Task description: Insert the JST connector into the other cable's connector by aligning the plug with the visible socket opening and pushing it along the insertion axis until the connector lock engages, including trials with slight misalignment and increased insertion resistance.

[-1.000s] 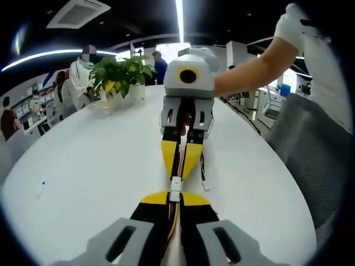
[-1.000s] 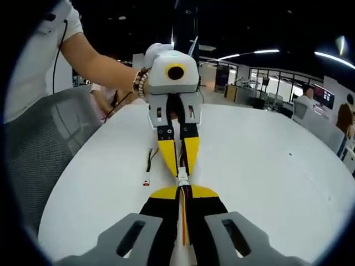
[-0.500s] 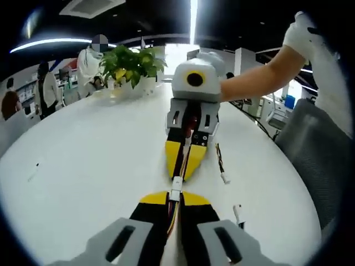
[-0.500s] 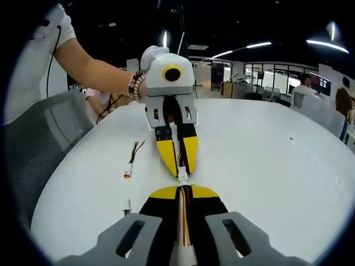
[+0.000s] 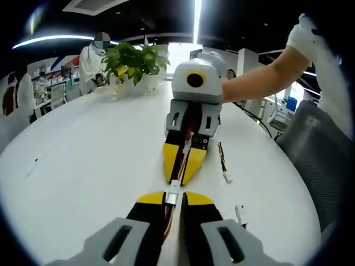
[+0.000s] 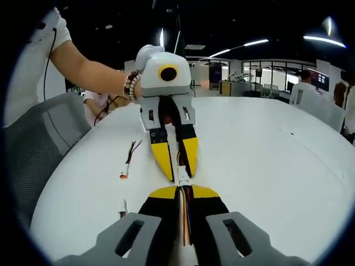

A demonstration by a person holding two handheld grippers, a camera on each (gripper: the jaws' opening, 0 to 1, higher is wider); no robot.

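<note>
Left gripper view: the left tool (image 5: pixel 174 195) rises from the bottom edge with its yellow-tipped jaws drawn close together on a bundle of coloured wires (image 5: pixel 169 213) that ends in a white JST connector (image 5: pixel 173 190). Facing it tip to tip is the right tool (image 5: pixel 184 166), held by a person's arm (image 5: pixel 260 69); its jaws are likewise closed on its own cable. The two connectors meet between the opposing tips, above the white desk (image 5: pixel 83 160); whether the lock is engaged cannot be told. Two spare cables lie on the desk toward its right edge: one with dark wires and a white plug (image 5: pixel 223 166), another small white plug (image 5: pixel 240 211) nearer the camera. A potted plant (image 5: pixel 133 61) stands at the far side of the desk, with people beyond it. A grey chair back (image 5: pixel 313 149) is at the right edge.

Right gripper view: the right tool (image 6: pixel 183 191) fills the lower centre, jaws closed on red and yellow wires (image 6: pixel 185 216) leading to the white connector (image 6: pixel 182 178). The left tool (image 6: pixel 176 169) opposes it, gripped by a hand wearing a beaded bracelet (image 6: pixel 130 86). The spare cables appear here toward the left edge of the desk (image 6: pixel 266 160): one with an orange-tipped plug (image 6: pixel 127 160), one white plug (image 6: pixel 122 208) nearer. This view shows an open office with monitors and a seated person (image 6: pixel 304 88) in place of the plant.
</note>
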